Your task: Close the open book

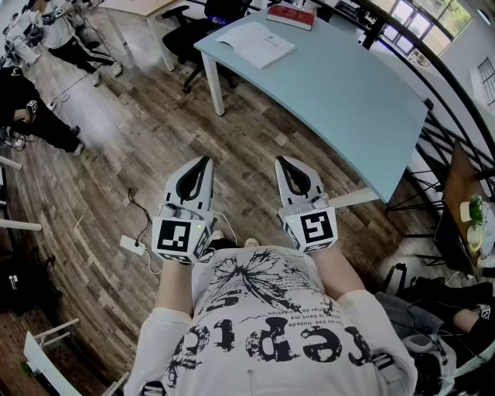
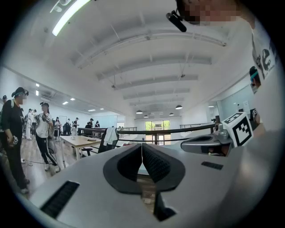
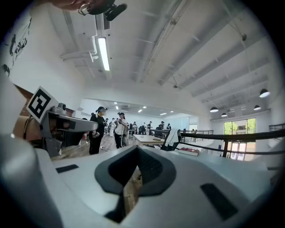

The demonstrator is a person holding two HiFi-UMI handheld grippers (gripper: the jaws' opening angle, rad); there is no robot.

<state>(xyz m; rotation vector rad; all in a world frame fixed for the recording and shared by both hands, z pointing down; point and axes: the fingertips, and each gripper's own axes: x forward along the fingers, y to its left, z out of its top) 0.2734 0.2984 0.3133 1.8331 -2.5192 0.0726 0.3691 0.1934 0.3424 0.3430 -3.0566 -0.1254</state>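
Observation:
An open white book (image 1: 255,42) lies at the far left end of a light blue table (image 1: 348,100), with a shut red book (image 1: 291,16) beyond it. I hold both grippers level in front of my chest, over the wooden floor and well short of the table. The left gripper (image 1: 206,160) is shut with nothing in it; in the left gripper view its ribbed pads (image 2: 151,161) meet at the tip. The right gripper (image 1: 283,161) is also shut and empty, its jaws together in the right gripper view (image 3: 137,148), where the red book (image 3: 188,151) shows far off.
A black office chair (image 1: 186,31) stands by the table's far left corner. Several people (image 1: 31,108) stand at the left. A white power strip (image 1: 133,246) and its cable lie on the floor by my left side. A black railing (image 1: 456,93) runs behind the table at the right.

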